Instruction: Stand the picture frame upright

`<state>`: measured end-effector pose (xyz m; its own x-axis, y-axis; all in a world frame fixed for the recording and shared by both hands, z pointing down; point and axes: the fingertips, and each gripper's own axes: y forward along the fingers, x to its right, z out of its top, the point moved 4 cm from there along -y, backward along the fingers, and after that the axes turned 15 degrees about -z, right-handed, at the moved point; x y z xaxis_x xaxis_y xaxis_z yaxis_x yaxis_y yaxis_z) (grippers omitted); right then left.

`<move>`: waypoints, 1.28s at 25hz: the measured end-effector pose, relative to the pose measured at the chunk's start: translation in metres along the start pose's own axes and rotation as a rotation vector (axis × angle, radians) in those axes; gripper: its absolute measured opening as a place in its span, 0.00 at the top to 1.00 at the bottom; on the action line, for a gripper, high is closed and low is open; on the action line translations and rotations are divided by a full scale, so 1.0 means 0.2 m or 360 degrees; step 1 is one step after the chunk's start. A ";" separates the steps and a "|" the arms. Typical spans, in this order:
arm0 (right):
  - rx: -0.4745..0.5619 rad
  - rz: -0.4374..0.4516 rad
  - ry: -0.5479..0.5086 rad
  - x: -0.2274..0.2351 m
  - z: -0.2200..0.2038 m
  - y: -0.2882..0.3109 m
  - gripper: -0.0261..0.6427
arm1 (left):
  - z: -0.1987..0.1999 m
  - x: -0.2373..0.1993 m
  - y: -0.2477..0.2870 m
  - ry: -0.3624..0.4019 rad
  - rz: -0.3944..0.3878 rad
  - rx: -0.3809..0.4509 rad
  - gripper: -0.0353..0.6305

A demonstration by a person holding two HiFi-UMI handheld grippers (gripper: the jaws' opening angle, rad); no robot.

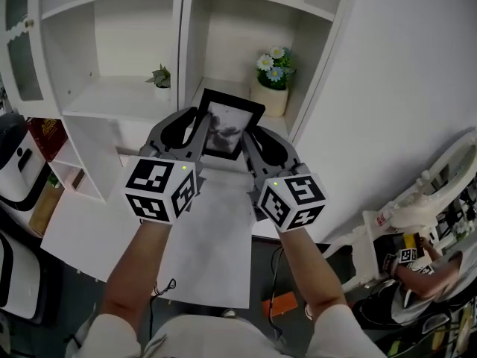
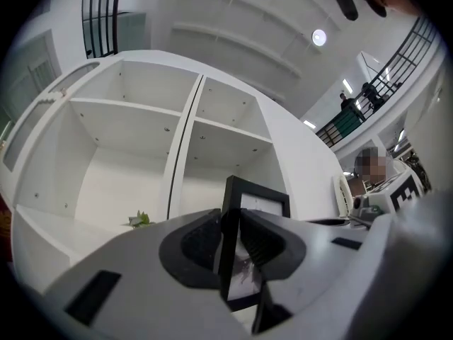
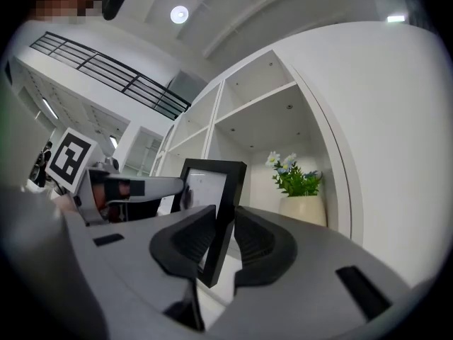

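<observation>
A black picture frame (image 1: 227,127) with a dark print hangs in the air in front of the white shelf unit, tilted back a little. My left gripper (image 1: 200,134) is shut on its left edge, and my right gripper (image 1: 248,142) is shut on its right edge. In the left gripper view the frame (image 2: 244,211) stands edge-on between the dark pads. The right gripper view shows the frame (image 3: 212,197) clamped the same way, with the left gripper (image 3: 152,188) beyond it.
The white shelf unit (image 1: 134,99) has open cubbies; a small green plant (image 1: 161,76) stands in the left one, and a cream pot of flowers (image 1: 272,80) in the right one. A white table (image 1: 201,252) lies below. A white chair (image 1: 417,207) stands at the right.
</observation>
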<state>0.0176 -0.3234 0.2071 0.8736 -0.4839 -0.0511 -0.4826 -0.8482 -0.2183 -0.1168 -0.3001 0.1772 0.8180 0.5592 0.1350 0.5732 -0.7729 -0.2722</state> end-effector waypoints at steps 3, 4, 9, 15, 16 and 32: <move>0.0038 -0.0018 -0.0030 0.02 0.08 0.08 0.83 | 0.07 -0.04 0.07 0.0041 0.0044 0.0023 0.82; 0.0043 -0.0023 -0.0036 0.03 0.11 0.11 0.82 | 0.09 -0.06 0.09 0.0053 0.0065 0.0028 0.82; 0.0041 -0.0070 -0.0023 0.10 0.17 0.27 0.82 | 0.13 -0.15 0.23 0.0091 0.0148 0.0001 0.82; 0.0003 -0.0146 0.0009 0.18 0.19 0.48 0.81 | 0.08 -0.27 0.37 0.0070 0.0225 -0.0064 0.82; 0.0002 -0.0159 0.0012 0.19 0.18 0.50 0.81 | 0.07 -0.28 0.39 0.0061 0.0233 -0.0075 0.82; -0.0024 -0.0263 0.0105 0.31 0.25 0.70 0.76 | 0.13 -0.37 0.66 0.0043 0.0372 -0.0081 0.82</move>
<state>0.0066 -0.4608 0.1246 0.9354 -0.3503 0.0486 -0.3341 -0.9203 -0.2034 -0.1028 -0.4346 0.1062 0.9293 0.3555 0.0998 0.3692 -0.8949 -0.2506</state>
